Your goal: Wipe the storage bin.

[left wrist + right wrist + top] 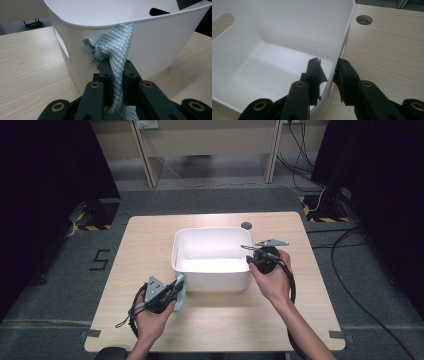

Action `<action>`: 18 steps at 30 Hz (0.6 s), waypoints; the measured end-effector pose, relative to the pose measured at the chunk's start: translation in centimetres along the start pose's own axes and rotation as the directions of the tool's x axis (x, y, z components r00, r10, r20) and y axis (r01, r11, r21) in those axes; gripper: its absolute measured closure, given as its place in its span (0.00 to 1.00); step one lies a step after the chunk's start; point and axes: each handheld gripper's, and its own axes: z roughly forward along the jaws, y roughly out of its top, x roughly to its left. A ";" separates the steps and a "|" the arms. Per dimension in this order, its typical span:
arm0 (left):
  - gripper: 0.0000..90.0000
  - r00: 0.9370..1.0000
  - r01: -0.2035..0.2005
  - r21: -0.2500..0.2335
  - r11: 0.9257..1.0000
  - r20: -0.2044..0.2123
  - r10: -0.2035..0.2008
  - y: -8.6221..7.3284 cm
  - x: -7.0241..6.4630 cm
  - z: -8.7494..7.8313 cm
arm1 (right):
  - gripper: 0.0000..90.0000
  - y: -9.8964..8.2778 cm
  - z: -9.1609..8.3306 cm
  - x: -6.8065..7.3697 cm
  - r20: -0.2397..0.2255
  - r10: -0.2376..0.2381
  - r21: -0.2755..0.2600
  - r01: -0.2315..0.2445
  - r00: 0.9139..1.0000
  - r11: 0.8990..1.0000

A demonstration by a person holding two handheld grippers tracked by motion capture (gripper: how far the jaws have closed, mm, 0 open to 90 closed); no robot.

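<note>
The pale green quilted cloth [113,47] is pinched between the fingers of the left gripper [117,72], which are closed tight on a gathered fold of it. Its free end is pressed against the outside of the white tub [160,42], reaching up to just under the rim at the near left corner. In the high view the cloth [180,292] hangs beside that corner, with the left gripper [175,290] held low over the tabletop [130,255] in front of the tub.

The tub [212,282] sits near the middle of the tabletop, its inside bare and white. A slot handle is cut through its left wall, just beside the bunched cloth in the left gripper view.

The right gripper [328,71] straddles the tub's right wall [342,37], one finger inside and one outside. The fingers stand at a middling width, close around the thin rim; whether the pads actually press on the wall I cannot tell. In the high view this gripper [248,261] sits at the near right corner of the tub.

Bare wood lies on every side of the tub: a broad strip to its left, a narrower strip to its right, and a band along the near edge where both hands rest. A round cable hole [364,19] lies in the wood beyond the tub's right wall, well apart from the fingers.
</note>
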 end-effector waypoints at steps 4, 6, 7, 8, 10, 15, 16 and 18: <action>0.89 1.000 -0.003 0.000 1.000 0.000 0.003 -0.2 0.0 0.1 | 0.81 0.0 0.0 0.1 0.001 0.002 0.000 -0.002 1.000 1.000; 0.89 1.000 -0.003 0.002 1.000 0.000 0.003 -0.3 -0.1 0.1 | 0.81 0.0 0.0 0.1 0.001 0.000 0.000 0.000 1.000 1.000; 0.89 1.000 -0.001 0.000 1.000 0.000 0.001 -0.3 -0.1 0.2 | 0.81 0.0 0.0 0.1 0.001 0.001 0.000 -0.001 1.000 1.000; 0.89 1.000 -0.003 0.003 1.000 0.000 0.003 -0.4 -0.1 0.2 | 0.81 0.0 0.0 0.1 0.001 0.001 0.000 -0.001 1.000 1.000; 0.89 1.000 -0.007 0.004 1.000 0.000 0.007 -0.4 -0.1 0.2 | 0.81 0.0 0.0 0.1 0.000 0.002 0.000 -0.002 1.000 1.000; 0.89 1.000 -0.010 0.006 1.000 -0.001 0.010 -0.5 -0.1 0.3 | 0.81 0.0 0.0 0.1 0.000 -0.001 0.000 0.001 1.000 1.000; 0.89 1.000 -0.010 0.009 1.000 -0.002 0.010 -0.5 -0.1 0.3 | 0.81 0.0 0.0 0.1 0.000 -0.001 0.000 0.001 1.000 1.000; 0.89 1.000 -0.010 0.011 1.000 -0.001 0.010 -0.5 -0.1 0.3 | 0.81 0.0 0.0 0.1 0.000 -0.001 0.000 0.001 1.000 1.000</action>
